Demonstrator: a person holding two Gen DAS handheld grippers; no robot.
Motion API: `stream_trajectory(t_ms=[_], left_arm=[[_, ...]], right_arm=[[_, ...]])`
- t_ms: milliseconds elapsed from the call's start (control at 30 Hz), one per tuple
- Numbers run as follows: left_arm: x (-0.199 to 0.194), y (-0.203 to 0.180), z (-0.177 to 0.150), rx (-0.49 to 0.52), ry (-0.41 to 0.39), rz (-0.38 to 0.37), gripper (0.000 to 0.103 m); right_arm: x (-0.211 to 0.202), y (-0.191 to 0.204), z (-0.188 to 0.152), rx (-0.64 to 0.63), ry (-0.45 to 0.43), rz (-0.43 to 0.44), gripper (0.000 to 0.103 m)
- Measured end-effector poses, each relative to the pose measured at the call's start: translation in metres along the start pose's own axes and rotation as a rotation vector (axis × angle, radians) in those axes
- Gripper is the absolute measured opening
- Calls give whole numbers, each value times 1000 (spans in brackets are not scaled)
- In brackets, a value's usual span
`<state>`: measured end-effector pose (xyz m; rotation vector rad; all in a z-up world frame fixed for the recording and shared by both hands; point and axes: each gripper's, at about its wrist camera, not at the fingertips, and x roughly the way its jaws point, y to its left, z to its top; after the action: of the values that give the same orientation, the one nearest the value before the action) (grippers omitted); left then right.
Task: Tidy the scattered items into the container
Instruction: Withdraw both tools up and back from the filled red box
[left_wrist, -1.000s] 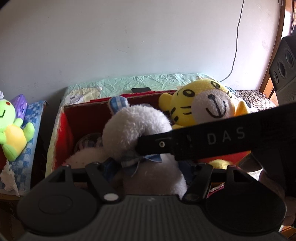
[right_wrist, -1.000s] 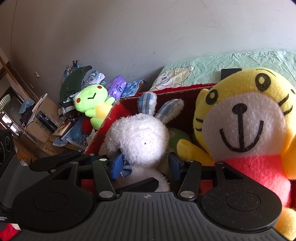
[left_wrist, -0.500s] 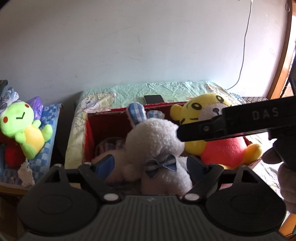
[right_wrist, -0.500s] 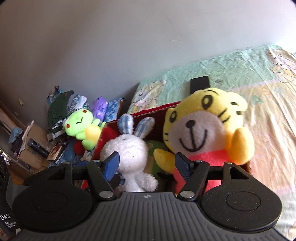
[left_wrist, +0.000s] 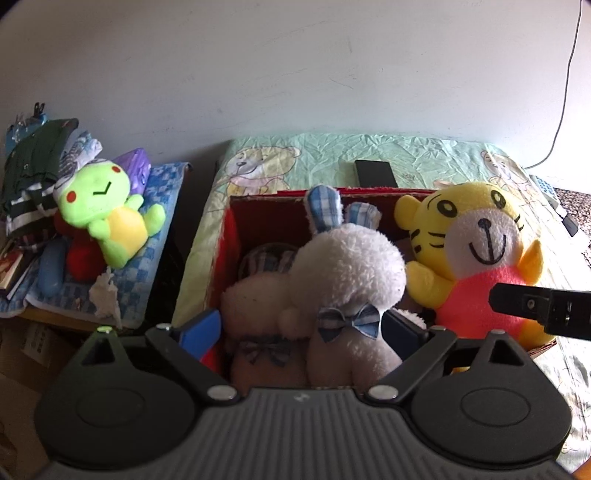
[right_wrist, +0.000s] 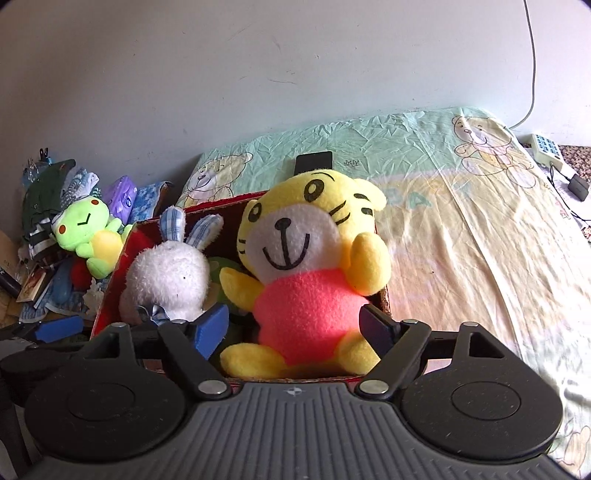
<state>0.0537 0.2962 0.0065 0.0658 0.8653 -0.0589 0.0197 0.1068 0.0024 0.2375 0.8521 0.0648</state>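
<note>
Both grippers backed up off toys; left gripper (left_wrist: 301, 328) jaws opening around white rabbit (left_wrist: 343, 273), right gripper (right_wrist: 295, 328) opening around tiger (right_wrist: 306, 266), releasing them into red box (left_wrist: 236, 214).

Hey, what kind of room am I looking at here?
Most likely a bedroom, perhaps a child's: a bed with a teddy-bear sheet, plush toys in a red box, and folded clothes piled on a side table.

Left tongs (left_wrist: 301, 326) opening – white rabbit (left_wrist: 343, 273) between, untouched – beside yellow tiger (left_wrist: 476, 254) in red box (left_wrist: 226, 236).
</note>
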Motion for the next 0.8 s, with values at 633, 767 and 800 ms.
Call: stream_trajectory(t_ms=[633, 767, 800], left_arm=[[-29, -63, -38, -105, 125, 166, 102], [-30, -76, -55, -116, 167, 188, 102], [-29, -79, -60, -117, 177, 192, 102]], right_arm=[[-30, -38, -33, -148, 85, -56, 88], [-26, -48, -46, -153, 115, -40, 88], [-24, -51, -49, -141, 131, -33, 88]])
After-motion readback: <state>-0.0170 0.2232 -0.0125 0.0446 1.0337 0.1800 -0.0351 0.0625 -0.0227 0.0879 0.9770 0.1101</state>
